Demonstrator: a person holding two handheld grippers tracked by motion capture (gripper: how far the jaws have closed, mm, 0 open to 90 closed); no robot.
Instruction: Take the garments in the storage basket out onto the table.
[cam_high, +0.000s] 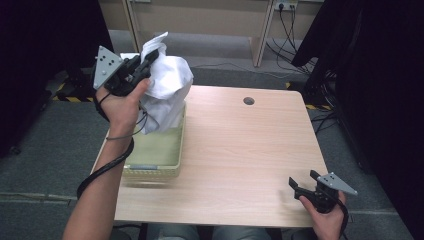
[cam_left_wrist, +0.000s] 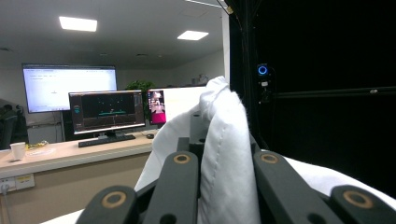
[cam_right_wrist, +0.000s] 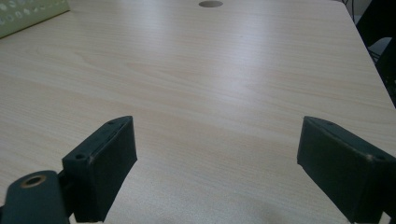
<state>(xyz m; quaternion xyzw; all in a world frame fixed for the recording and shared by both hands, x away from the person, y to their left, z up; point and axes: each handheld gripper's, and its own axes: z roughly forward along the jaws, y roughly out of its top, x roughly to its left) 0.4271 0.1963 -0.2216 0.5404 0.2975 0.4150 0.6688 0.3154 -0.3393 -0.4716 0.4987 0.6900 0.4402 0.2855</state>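
Best lifted straight up until the hanging end clears the pale woven basket at the table's left edge. Left tool clamped on the crumpled white cloth, held high, probably still trailing inside. Right tool wide open, empty, near right corner.
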